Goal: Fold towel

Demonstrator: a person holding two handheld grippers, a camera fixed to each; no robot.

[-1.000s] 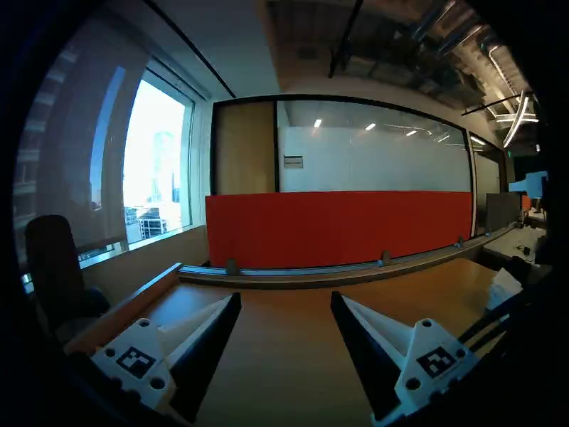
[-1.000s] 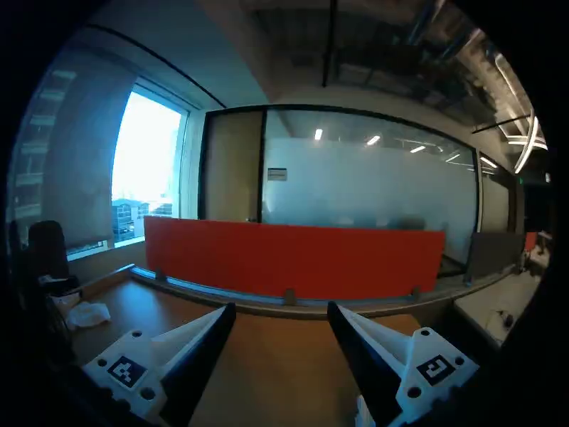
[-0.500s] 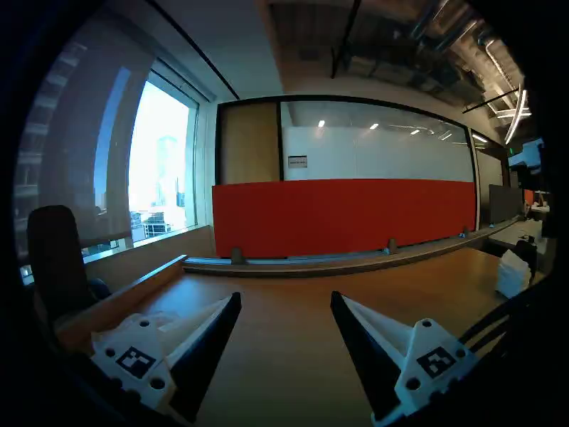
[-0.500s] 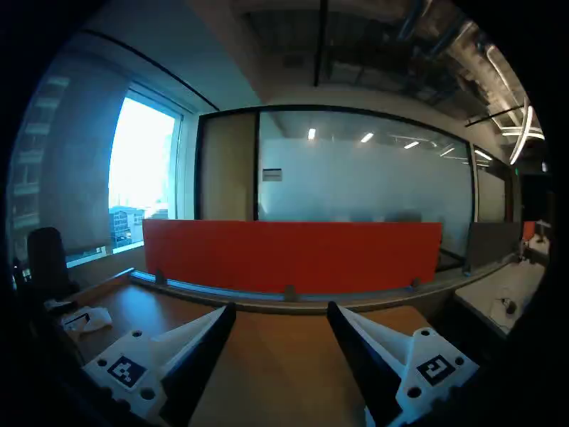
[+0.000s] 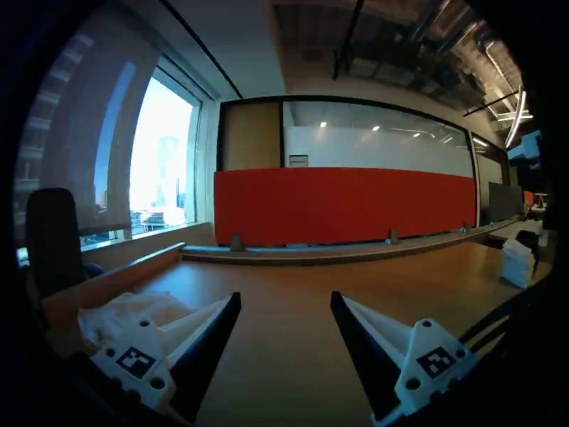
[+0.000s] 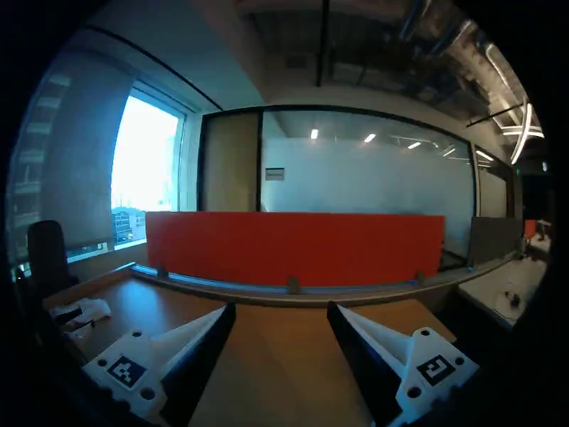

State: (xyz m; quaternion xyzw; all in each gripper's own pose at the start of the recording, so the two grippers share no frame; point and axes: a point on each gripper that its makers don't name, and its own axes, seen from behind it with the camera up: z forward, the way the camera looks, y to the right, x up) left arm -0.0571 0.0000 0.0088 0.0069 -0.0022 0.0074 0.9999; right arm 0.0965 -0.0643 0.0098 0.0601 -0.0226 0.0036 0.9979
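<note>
A crumpled white towel (image 5: 121, 315) lies on the wooden table (image 5: 284, 285) at the lower left of the left gripper view, just behind my left finger. My left gripper (image 5: 285, 297) is open above the table with nothing between its fingers. In the right gripper view a small crumpled white cloth (image 6: 84, 312) lies at the far left on the table (image 6: 284, 341). My right gripper (image 6: 281, 307) is also open and holds nothing, well to the right of that cloth.
A red partition (image 5: 341, 206) runs along the table's far edge, with a rail (image 6: 299, 297) below it. A white folded bundle (image 5: 518, 262) sits at the table's right end. A dark chair (image 5: 50, 242) stands on the left by the window. Another desk (image 6: 501, 295) lies to the right.
Both views have shifted so the partition sits higher. The crumpled towel has come into the left gripper view at lower left. Both grippers stay open.
</note>
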